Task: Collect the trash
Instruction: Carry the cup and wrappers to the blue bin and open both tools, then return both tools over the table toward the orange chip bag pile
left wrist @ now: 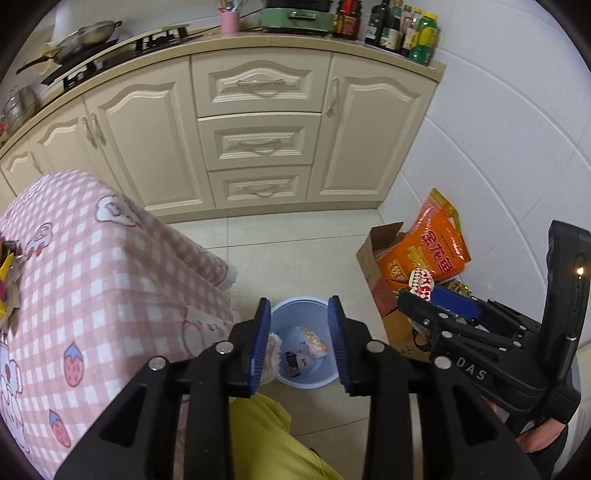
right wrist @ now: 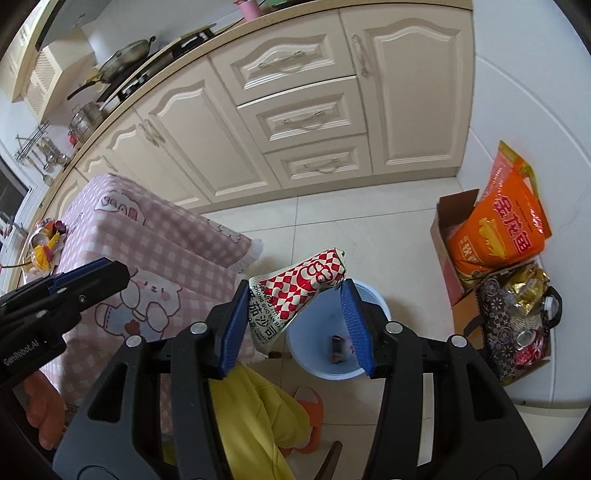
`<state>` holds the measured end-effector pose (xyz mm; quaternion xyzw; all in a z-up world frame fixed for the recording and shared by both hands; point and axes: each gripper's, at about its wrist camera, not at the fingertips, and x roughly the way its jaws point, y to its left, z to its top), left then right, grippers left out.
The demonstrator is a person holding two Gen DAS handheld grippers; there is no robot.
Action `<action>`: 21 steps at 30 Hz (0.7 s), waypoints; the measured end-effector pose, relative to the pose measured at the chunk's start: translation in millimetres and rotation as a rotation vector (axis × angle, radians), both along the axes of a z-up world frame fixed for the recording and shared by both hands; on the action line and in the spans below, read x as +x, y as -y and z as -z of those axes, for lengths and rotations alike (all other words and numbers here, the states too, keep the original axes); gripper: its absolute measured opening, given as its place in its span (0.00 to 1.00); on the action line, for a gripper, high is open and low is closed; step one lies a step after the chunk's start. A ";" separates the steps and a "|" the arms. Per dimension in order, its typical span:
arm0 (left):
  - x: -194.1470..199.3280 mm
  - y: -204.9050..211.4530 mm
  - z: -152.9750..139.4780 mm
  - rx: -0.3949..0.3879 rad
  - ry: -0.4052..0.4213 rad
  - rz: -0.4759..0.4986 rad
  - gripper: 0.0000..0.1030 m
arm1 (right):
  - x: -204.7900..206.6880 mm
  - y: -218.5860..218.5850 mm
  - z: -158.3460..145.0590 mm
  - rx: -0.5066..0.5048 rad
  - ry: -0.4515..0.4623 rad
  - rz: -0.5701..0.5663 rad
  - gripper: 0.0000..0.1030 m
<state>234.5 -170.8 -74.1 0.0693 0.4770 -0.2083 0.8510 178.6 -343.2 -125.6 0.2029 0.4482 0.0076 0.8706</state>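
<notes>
Cream cabinets (left wrist: pixel 258 122) with three drawers (left wrist: pixel 258 142) run along the back, under a worktop (left wrist: pixel 207 38). On the worktop stand a pan (left wrist: pixel 79 38) on the stove (left wrist: pixel 122 51), a pink cup (left wrist: pixel 230 21), a green cooker (left wrist: pixel 295 18) and a cluster of bottles (left wrist: pixel 402 29). A pink checked cloth (left wrist: pixel 96 266) covers a table at left. Against the white wall, an orange bag (right wrist: pixel 498 229) sits in a cardboard box (right wrist: pixel 448 236). An orange slipper (right wrist: pixel 312 410) lies on the tiled floor (right wrist: pixel 362 236).

Your left gripper (left wrist: pixel 300 341): jaws apart, empty, above blue bin (left wrist: pixel 284 314) | bin: on floor beside pink checked tablecloth (left wrist: pixel 110 266), wrappers (left wrist: pixel 314 341) inside | your right gripper (left wrist: pixel 424 299): at right, by red-and-white packet (left wrist: pixel 421 282); grip unclear
</notes>
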 end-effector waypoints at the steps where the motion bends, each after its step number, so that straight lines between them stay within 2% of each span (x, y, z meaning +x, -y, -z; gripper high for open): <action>1: 0.1 -2.9 -0.4 0.005 0.004 -0.006 0.31 | 1.9 -3.0 -0.8 0.000 0.003 -0.012 0.52; 3: -0.1 -7.5 -0.8 0.013 0.009 -0.013 0.31 | 5.2 -9.0 -4.0 -0.006 0.005 -0.021 0.70; 4: -0.2 -9.8 -0.9 0.019 0.011 -0.018 0.32 | 4.7 -9.7 -6.1 -0.012 0.015 -0.017 0.71; 8: -2.0 -17.1 -1.7 0.027 0.011 -0.028 0.35 | 3.0 -11.2 -14.5 -0.014 0.045 -0.016 0.71; 21: -16.0 -30.4 -8.9 0.040 0.033 -0.038 0.36 | -10.5 -25.0 -25.1 -0.044 0.052 -0.033 0.71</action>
